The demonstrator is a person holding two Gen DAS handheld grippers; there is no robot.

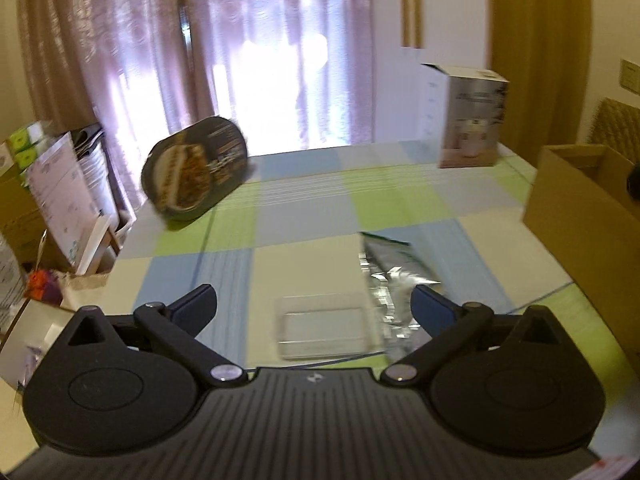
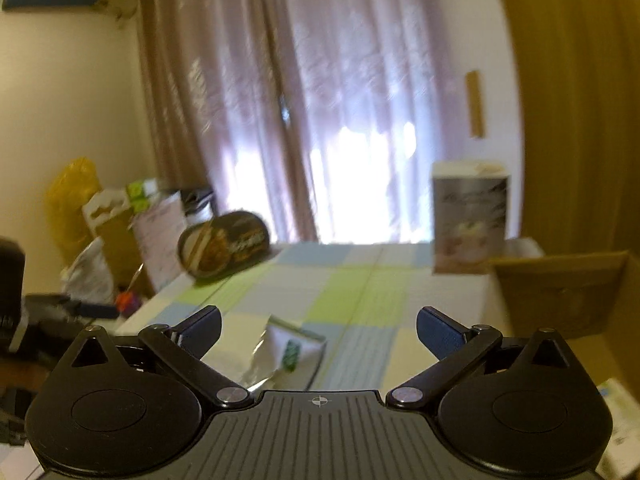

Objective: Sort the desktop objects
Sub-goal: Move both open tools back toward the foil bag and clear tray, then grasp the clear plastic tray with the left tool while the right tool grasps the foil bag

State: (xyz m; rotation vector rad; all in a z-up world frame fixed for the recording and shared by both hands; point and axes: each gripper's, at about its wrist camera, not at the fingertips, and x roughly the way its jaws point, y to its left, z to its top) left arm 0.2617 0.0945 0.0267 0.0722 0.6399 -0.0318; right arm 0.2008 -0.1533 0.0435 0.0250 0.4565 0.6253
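Observation:
A clear plastic box (image 1: 325,332) lies on the checked tablecloth (image 1: 304,208), just ahead of my left gripper (image 1: 314,304), which is open and empty above it. A crumpled silver foil bag (image 1: 390,280) lies right of the box, close to the right finger. In the right wrist view the same foil bag (image 2: 280,354) lies below and left of centre, with my right gripper (image 2: 320,330) open and empty above the table. An open cardboard box (image 1: 588,220) stands at the table's right edge and shows again as the cardboard box (image 2: 560,292).
A dark oval food package (image 1: 196,170) leans at the far left of the table. A white product carton (image 1: 468,116) stands at the far right corner. Cartons, papers and bags (image 1: 60,200) crowd the space left of the table. Curtains (image 1: 248,48) hang behind.

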